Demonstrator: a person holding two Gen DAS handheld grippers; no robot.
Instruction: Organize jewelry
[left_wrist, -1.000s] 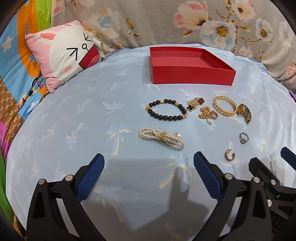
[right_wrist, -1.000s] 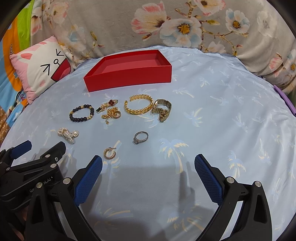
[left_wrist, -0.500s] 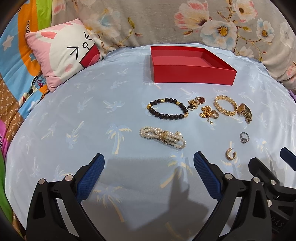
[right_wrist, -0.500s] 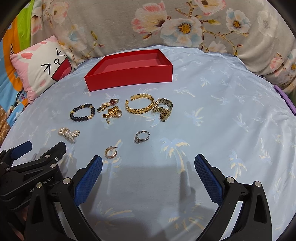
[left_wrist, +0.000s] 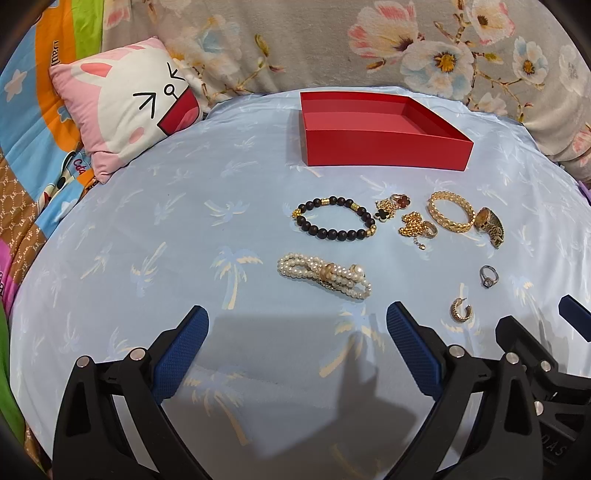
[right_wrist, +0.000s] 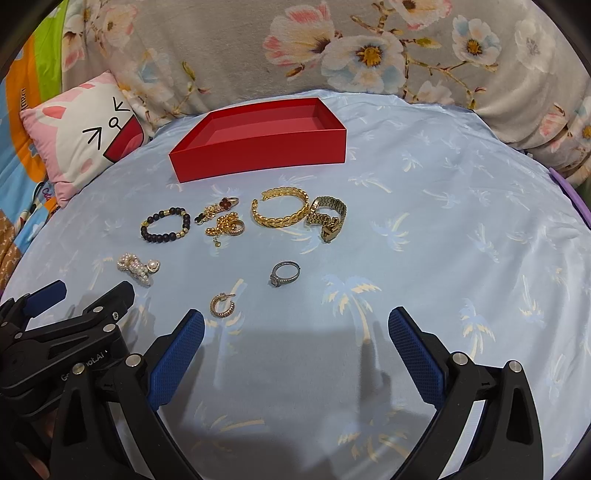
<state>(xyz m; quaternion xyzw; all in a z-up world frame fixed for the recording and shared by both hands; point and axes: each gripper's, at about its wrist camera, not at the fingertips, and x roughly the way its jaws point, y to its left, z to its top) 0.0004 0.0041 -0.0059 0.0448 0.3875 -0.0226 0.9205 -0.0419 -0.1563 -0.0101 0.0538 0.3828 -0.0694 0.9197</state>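
Observation:
An empty red tray (left_wrist: 384, 149) (right_wrist: 258, 157) stands at the far side of the blue cloth. In front of it lie a dark bead bracelet (left_wrist: 334, 221) (right_wrist: 165, 225), a pearl bracelet (left_wrist: 325, 275) (right_wrist: 138, 267), clover pieces (left_wrist: 391, 206), a gold chain with ring (left_wrist: 417, 227) (right_wrist: 225, 227), a gold bangle (left_wrist: 450, 216) (right_wrist: 280, 212), a gold watch band (left_wrist: 489, 225) (right_wrist: 327, 218), a silver ring (left_wrist: 488, 276) (right_wrist: 283, 276) and a gold hoop earring (left_wrist: 460, 311) (right_wrist: 222, 305). My left gripper (left_wrist: 297, 341) is open and empty, short of the pearls. My right gripper (right_wrist: 295, 345) is open and empty, short of the silver ring.
A pink bunny cushion (left_wrist: 122, 118) (right_wrist: 79, 147) lies at the far left edge of the cloth. A floral blanket (right_wrist: 332, 51) runs along the back. A colourful quilt (left_wrist: 26, 147) lies to the left. Both grippers sit side by side near the front.
Both views have crept slightly; the jewelry sits a touch lower and closer in the frames. Both grippers stay open and empty.

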